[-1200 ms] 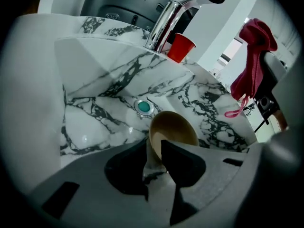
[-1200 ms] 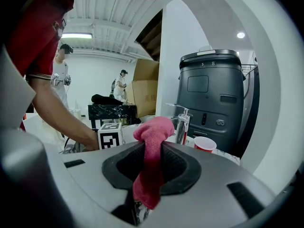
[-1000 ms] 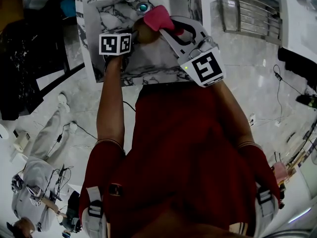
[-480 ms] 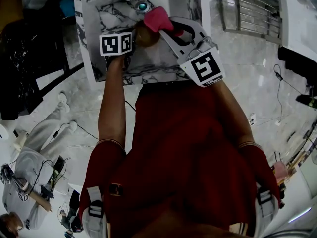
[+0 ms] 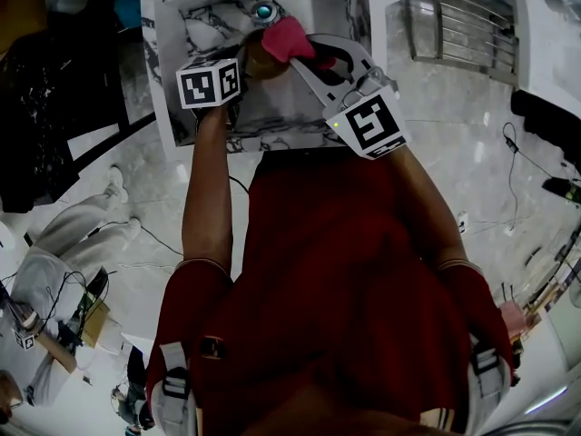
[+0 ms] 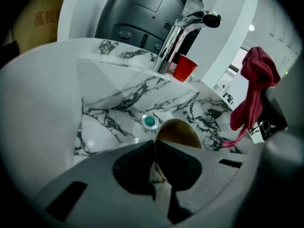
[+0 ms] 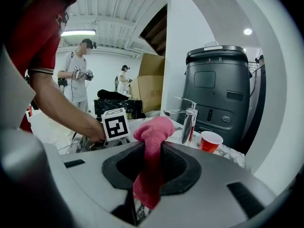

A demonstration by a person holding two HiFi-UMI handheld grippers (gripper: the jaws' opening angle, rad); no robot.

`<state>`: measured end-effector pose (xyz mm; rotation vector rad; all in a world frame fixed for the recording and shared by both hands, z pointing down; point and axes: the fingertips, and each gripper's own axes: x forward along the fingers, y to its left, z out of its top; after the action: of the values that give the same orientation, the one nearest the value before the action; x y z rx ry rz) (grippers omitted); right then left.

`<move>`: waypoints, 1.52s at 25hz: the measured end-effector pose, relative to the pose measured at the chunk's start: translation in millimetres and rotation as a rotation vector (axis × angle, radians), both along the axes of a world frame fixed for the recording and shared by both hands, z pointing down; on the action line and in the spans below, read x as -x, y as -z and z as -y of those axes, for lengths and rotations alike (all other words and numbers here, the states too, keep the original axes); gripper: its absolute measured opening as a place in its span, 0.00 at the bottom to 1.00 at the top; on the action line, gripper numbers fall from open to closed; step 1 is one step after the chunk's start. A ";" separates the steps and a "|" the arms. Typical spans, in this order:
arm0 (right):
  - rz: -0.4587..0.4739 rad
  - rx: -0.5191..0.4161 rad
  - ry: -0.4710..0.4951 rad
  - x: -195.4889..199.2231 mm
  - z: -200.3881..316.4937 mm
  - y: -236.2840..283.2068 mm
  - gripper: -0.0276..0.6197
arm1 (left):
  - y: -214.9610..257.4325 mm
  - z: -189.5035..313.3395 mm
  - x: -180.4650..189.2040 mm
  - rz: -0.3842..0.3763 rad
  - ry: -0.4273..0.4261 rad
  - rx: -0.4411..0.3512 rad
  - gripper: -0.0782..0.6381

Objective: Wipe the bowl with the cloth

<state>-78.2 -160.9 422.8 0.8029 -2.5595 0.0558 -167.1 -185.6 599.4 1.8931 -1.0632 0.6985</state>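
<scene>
A brown bowl (image 5: 261, 59) is held over the marble sink (image 5: 207, 18). My left gripper (image 5: 241, 69) is shut on its near rim. In the left gripper view the bowl (image 6: 178, 131) stands up just beyond the closed jaws of the left gripper (image 6: 154, 150). A pink cloth (image 5: 288, 36) is bunched in my right gripper (image 5: 307, 51), which is shut on it, just right of and above the bowl. The cloth (image 7: 153, 146) sticks up between the right gripper's (image 7: 151, 152) jaws and hangs below them. From the left, the cloth (image 6: 254, 90) dangles beside the bowl, apart from it.
A chrome faucet (image 6: 182, 30) and a red cup (image 6: 184, 68) stand at the back of the sink, and a teal drain (image 6: 150, 121) lies in the basin. A dark grey bin (image 7: 222, 91) stands behind. Other people (image 7: 78, 82) stand farther off.
The right gripper with the cloth has edged slightly left toward the bowl. Both grips are unchanged. A bystander at the lower left has moved.
</scene>
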 end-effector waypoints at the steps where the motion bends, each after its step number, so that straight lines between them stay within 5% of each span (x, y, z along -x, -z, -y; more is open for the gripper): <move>1: -0.004 0.003 0.003 0.2 -0.5 -0.1 0.17 | 5.9 1.8 1.1 0.002 0.010 -0.016 0.14; 21: -0.060 0.048 0.079 12.8 -11.4 7.3 0.17 | 143.2 8.7 -5.3 -0.010 0.159 -0.373 0.14; 38: 0.005 0.187 0.010 18.4 -21.0 13.9 0.17 | 196.5 -18.8 -22.2 0.074 0.164 -0.532 0.14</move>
<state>-96.6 -139.9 409.0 0.7194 -2.5173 0.2899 -145.0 -166.8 403.0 2.1963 -1.5463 0.4169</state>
